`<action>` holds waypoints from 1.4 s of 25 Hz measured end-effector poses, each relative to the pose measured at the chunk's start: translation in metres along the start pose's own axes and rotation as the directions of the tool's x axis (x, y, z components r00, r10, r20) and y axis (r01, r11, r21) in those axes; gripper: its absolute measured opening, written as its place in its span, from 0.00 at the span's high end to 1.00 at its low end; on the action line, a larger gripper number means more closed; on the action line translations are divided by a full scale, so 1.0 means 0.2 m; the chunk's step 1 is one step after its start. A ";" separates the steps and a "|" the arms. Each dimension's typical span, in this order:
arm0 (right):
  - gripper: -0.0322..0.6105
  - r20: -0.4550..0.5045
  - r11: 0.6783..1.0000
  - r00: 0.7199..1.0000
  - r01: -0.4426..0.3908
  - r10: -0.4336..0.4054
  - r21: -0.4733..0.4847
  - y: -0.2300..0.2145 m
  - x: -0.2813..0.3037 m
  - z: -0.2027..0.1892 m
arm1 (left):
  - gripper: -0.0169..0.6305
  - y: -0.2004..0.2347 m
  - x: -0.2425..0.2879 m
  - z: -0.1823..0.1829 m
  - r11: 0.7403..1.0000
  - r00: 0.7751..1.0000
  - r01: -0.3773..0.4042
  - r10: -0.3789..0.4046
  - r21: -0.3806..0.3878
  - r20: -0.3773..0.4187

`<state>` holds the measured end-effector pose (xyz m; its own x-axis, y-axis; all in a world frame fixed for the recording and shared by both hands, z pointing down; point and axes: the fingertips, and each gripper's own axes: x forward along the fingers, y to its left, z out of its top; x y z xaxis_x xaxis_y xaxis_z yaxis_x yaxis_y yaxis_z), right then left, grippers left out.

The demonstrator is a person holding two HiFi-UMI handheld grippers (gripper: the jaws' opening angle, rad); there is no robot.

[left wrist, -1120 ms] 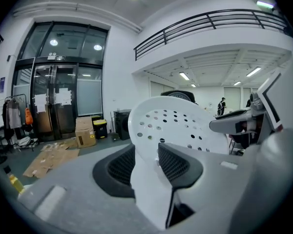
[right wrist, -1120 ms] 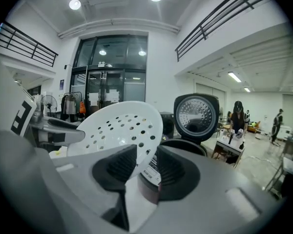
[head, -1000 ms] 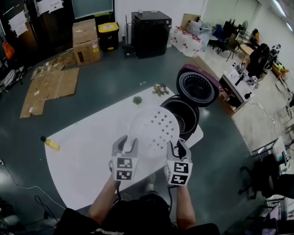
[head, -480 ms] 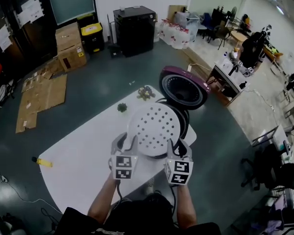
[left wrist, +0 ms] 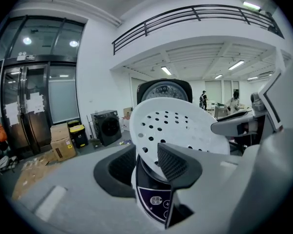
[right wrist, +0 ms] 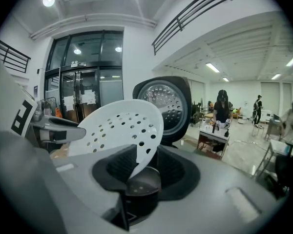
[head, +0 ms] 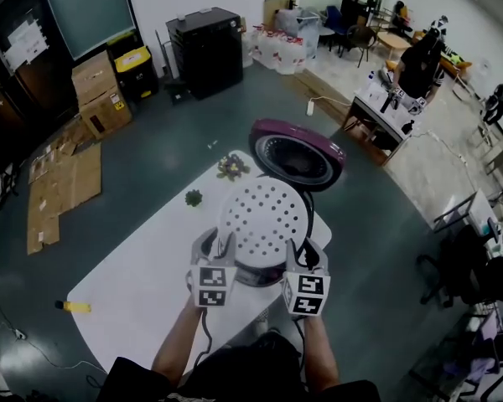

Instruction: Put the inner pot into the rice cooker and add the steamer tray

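White plastic fills the middle of my head view: the perforated steamer tray [head: 262,218] hangs over the rice cooker [head: 258,275], carried by both claws at its near rim. My left claw [head: 218,244] is partly closed, its ribbed pads pinched on the rim's left side. My right claw [head: 303,254] has the same half-closed grip on the right side. In both gripper views the tray slopes up and away from the jaws, so its far edge sits higher than the held edge.

The cooker stands at the far right end of the white tabletop [head: 142,283], and the tray covers most of its body. Its purple lid [head: 298,153] is swung open behind the tray, the ribbed inner face turned toward me. Two small plants [head: 233,167] sit on the tabletop just left of the lid.
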<state>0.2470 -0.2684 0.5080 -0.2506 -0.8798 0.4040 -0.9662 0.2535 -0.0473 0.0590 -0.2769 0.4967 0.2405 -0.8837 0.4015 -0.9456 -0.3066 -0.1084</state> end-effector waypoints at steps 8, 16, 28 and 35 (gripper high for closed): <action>0.74 -0.059 0.999 0.998 0.036 -0.034 0.037 -0.07 0.11 -0.06 | 0.74 -0.01 0.21 -0.03 0.998 0.997 0.057 -0.055 0.036 -0.062; 0.74 -0.127 0.995 0.990 0.067 -0.058 0.068 -0.09 0.18 -0.17 | 0.74 -0.02 0.35 -0.13 0.992 0.984 0.119 -0.112 0.049 -0.140; 0.74 -0.247 0.985 0.965 0.123 -0.089 0.125 -0.11 0.24 -0.31 | 0.73 -0.05 0.48 -0.28 0.976 0.937 0.210 -0.184 0.060 -0.296; 0.74 -0.315 0.981 0.944 0.146 -0.098 0.130 -0.13 0.28 -0.38 | 0.73 -0.07 0.52 -0.34 0.969 0.916 0.238 -0.202 0.065 -0.347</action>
<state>0.2623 -0.2938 0.6004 -0.1223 -0.7286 0.6739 -0.9920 0.0681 -0.1063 0.0819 -0.3410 0.6018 0.3352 -0.6244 0.7056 -0.8447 -0.5308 -0.0684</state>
